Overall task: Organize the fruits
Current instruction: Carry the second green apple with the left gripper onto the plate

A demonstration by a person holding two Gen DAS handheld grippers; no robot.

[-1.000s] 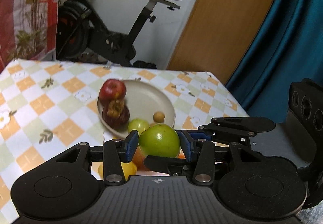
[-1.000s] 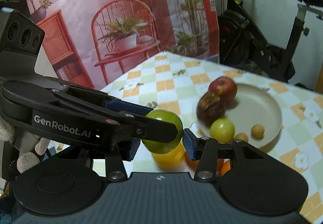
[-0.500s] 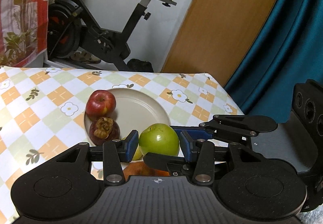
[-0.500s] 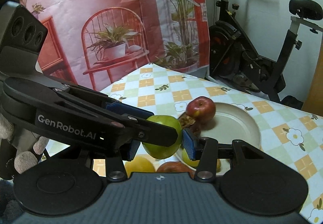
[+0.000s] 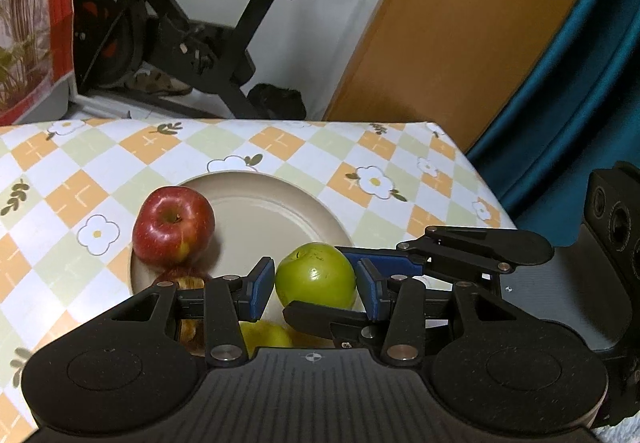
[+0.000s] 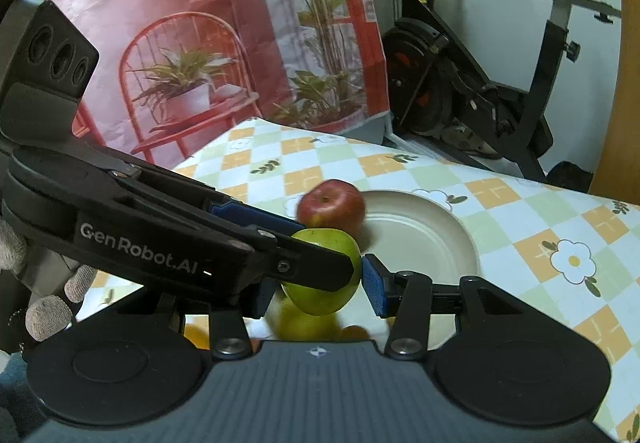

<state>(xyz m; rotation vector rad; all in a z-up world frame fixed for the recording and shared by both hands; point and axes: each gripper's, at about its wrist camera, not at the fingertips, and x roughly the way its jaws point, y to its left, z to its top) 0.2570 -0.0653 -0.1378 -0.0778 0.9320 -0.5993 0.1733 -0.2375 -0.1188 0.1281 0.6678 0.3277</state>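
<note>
Both grippers are clamped on the same green apple (image 5: 316, 275): left gripper (image 5: 316, 289) and right gripper (image 6: 316, 283) cross at it, holding it just above the near rim of the plate (image 5: 280, 211) on the desk (image 5: 60, 179). The plate's bare middle lies straight ahead. Fruit count: 1 green apple, 1 red apple (image 5: 174, 225), plus some partly hidden fruit below.

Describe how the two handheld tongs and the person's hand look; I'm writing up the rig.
Both tongs are matte black with blue pads at the fingertips and ribbed bodies with round discs. The left tongs bear white "GenRobot.AI" lettering and three round holes. The right tongs look alike. A grey knit glove covers the hand.
</note>
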